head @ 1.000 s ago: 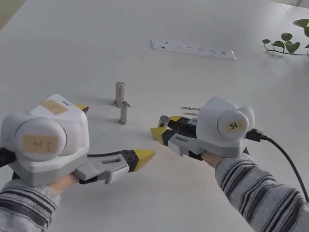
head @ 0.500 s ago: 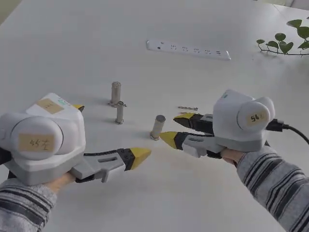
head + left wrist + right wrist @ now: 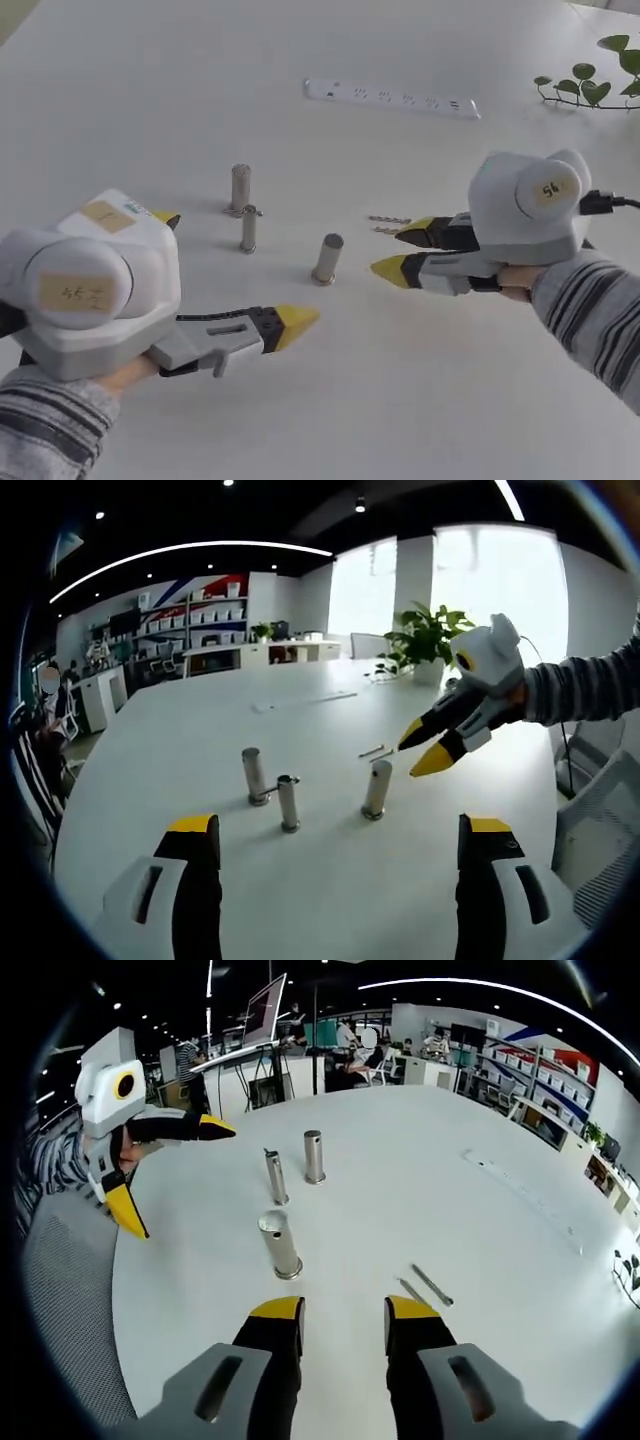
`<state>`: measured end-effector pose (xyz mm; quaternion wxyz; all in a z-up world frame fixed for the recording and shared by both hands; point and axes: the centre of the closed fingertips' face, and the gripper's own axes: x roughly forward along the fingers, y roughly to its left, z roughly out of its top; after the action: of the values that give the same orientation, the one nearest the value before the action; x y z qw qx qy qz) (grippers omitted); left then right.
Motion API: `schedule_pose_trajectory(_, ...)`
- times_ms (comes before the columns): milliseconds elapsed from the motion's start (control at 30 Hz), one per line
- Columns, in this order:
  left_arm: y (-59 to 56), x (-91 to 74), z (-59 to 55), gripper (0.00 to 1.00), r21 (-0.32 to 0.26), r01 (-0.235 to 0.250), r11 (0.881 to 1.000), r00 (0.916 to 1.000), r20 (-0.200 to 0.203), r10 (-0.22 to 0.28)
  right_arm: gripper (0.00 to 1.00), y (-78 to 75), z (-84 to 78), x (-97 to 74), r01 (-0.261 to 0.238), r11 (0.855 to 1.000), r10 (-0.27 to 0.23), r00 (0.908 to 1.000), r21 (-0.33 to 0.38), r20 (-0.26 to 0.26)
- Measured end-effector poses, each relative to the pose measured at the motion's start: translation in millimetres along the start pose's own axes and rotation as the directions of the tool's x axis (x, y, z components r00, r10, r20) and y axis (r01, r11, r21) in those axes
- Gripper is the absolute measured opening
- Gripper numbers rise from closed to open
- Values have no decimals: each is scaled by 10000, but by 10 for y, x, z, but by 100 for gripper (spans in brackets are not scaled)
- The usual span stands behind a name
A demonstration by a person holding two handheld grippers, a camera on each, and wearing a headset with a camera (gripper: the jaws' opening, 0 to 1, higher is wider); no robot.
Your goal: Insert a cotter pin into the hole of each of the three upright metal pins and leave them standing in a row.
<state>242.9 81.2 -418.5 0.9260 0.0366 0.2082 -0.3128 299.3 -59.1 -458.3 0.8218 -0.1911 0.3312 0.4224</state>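
- White surface point(image 3: 300, 420) runs broad and bare well past the work on every side, so both arms have open room.
- Strip point(image 3: 392, 100) and plant point(image 3: 590, 85) sit at the far side, well apart from the work and probably no hindrance.
- Left tongs point(image 3: 235, 268) gape wide and hold nothing, hovering on the person's side of the pins.
- Right tongs point(image 3: 395, 251) stand slightly parted and empty, tips just beside the loose cotters point(image 3: 388, 220).
- Far pin point(image 3: 240, 187), middle pin point(image 3: 249, 230) and near pin point(image 3: 327, 258) all stand upright in a rough slanting row. The first two are close together, and the near one stands further off to the right.
- A fitted cotter point(image 3: 248, 211) seems to cross the middle pin's top. The other two pins look unfitted.
- Two loose cotters lie flat, side by side, between the near pin and the right tongs.
- The step in hand looks like fetching the next cotter. That calls for lowering the right tongs to pinch one thin cotter without dragging its neighbour or knocking the near pin.
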Motion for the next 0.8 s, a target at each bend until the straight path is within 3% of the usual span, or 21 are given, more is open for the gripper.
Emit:
schedule_pose_trajectory(200, -30, 18, 2, 99, 104, 107, 9999, 9999, 8, -107, 25, -166, -35, 3, -21, 9999, 11, 9980, -164, -631)
schedule_pose_trajectory(333, -26, 23, -21, 99, 51, 110, 9999, 9999, -77, -110, 23, -355, -66, 43, -73, 9994, 38, 9946, -336, -1040)
schedule_pose_trajectory(467, -22, 27, -26, 99, 50, 109, 9999, 9999, -86, -108, 21, -419, -116, 62, -64, 9978, -41, 9873, -653, -1589)
schedule_pose_trajectory(600, -19, 28, -31, 98, 20, 117, 9999, 9999, -87, -117, 20, -505, -123, 118, -133, 9972, -4, 9834, -741, -1815)
schedule_pose_trajectory(800, -14, 20, -23, 98, -24, 88, 10000, 9999, -51, -89, 18, -515, -191, 181, -370, 9964, 189, 9738, -758, -2268)
